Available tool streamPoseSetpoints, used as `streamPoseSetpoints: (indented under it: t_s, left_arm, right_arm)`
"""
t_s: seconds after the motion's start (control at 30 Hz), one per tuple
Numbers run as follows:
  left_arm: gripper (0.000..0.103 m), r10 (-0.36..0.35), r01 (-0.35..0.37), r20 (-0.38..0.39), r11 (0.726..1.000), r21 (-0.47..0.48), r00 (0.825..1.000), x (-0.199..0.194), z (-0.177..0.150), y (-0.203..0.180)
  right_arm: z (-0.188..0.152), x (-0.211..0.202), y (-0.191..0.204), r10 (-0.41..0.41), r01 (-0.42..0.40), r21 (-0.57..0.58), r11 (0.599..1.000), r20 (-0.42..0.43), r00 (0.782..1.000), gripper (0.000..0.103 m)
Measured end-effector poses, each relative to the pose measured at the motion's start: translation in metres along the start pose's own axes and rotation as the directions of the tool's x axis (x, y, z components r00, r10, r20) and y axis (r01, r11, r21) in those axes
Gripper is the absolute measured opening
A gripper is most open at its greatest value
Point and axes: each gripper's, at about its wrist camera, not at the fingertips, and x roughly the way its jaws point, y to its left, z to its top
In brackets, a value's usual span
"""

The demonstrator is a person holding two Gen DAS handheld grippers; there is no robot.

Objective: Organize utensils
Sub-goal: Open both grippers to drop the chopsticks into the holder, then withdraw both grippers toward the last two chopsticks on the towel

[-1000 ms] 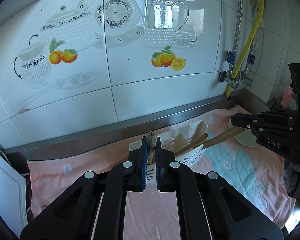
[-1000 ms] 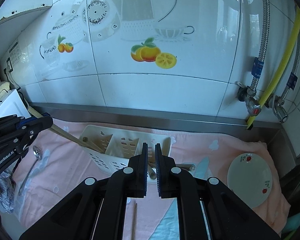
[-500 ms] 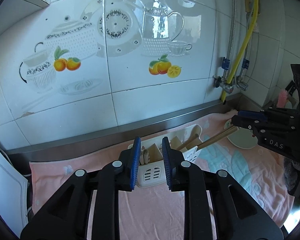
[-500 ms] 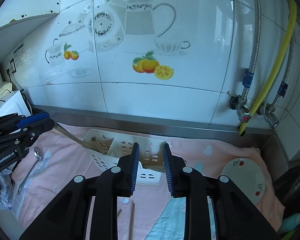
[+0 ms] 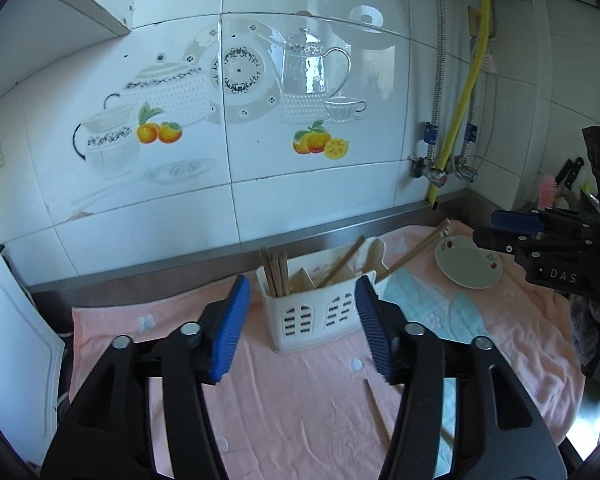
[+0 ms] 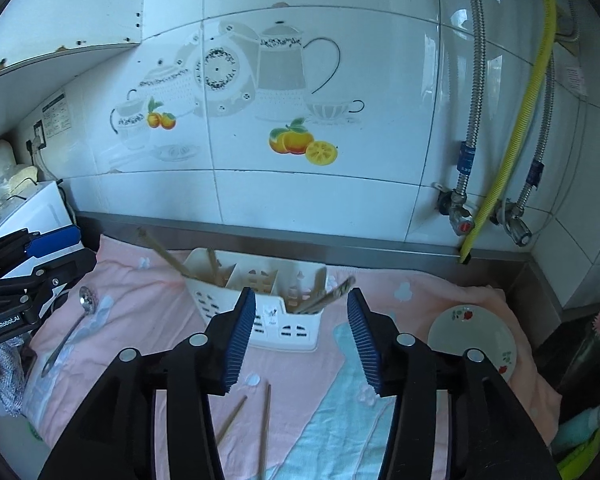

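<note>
- Nearest, the left gripper [image 5: 302, 324] hung above the pink towel [image 5: 300, 408], its jaws spread wide and holding nothing, probably ready for another pick-up.
- The right gripper [image 6: 300, 336] was likewise wide apart and empty, hovering over the same cloth on the bench.
- At 6 o'clock in the right wrist view, two loose chopsticks [image 6: 265, 424] lay flat on the towel, seemingly still to be sorted.
- At 9 o'clock there, a metal ladle [image 6: 70, 328] lay on the towel, apart from the caddy.
- Just beyond both grippers stood the white utensil caddy [image 5: 314, 312], upright; a bundle of chopsticks [image 5: 275, 272] stood in its left compartment, and further sticks leaned out at 1 o'clock.
- At 3 o'clock in the left wrist view, a small plate [image 5: 469, 265] rested on the towel.
- Farthest, a tiled wall [image 5: 300, 120] backed the bench.
</note>
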Motion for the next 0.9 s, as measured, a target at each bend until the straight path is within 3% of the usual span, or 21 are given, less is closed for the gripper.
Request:
streamPoseSetpoints:
  t_s: [0.4, 0.67, 0.9]
  left_arm:
    - [0.084, -0.008, 0.008, 0.010, 1.000, -0.006, 1.000, -0.025, -0.049, -0.007]
    - [0.091, -0.004, 0.004, 0.006, 1.000, -0.008, 1.000, -0.030, -0.076, -0.011]
    - [0.097, -0.002, 0.002, -0.019, 1.000, -0.020, 1.000, -0.027, -0.106, -0.016]
  right_arm:
    - [-0.053, -0.024, 0.017, 0.020, -0.020, -0.023, 1.000, 0.005, 1.000, 0.064]
    - [-0.092, -0.022, 0.019, 0.032, -0.032, 0.002, 0.999, -0.025, 0.999, 0.072]
    - [-0.126, -0.020, 0.022, 0.036, -0.035, 0.009, 0.999, -0.048, 0.998, 0.073]
